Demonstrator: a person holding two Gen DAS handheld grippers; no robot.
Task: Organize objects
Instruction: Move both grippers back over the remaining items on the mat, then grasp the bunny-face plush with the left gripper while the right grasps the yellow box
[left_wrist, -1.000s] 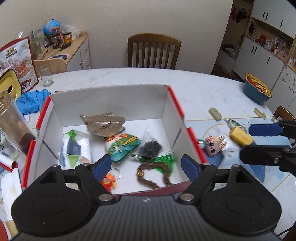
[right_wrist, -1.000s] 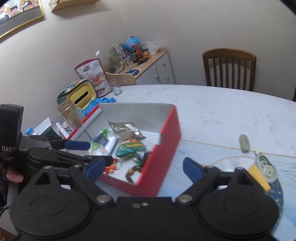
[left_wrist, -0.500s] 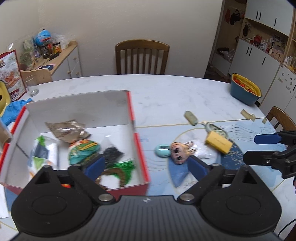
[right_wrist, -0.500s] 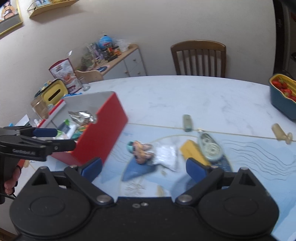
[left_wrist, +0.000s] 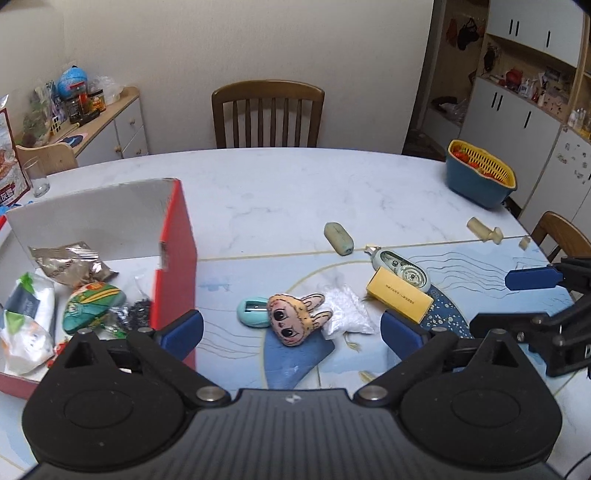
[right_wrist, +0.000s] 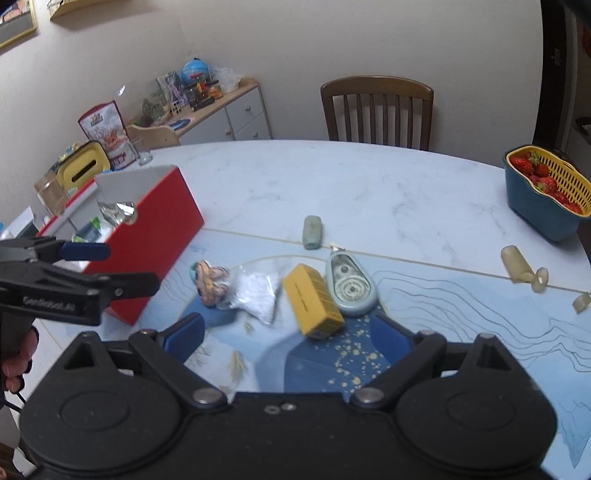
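Now your left claw (left_wrist: 291, 330) is opening, nothing between its pads, above the doll (left_wrist: 293, 317) on the worktop (left_wrist: 295, 192); your right claw (right_wrist: 288, 332) is spread over the yellow box (right_wrist: 314, 299).

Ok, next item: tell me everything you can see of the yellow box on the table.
The yellow box is a small rectangular carton, cardboard by the look, with a line of dark print on its top face and dark markings along one side. It looks closed. It lies flat on the blue-patterned part of the table, askew to the edge. The pale green tape dispenser lies right against it, the white plastic packet just beside it. Neither gripper touches it.
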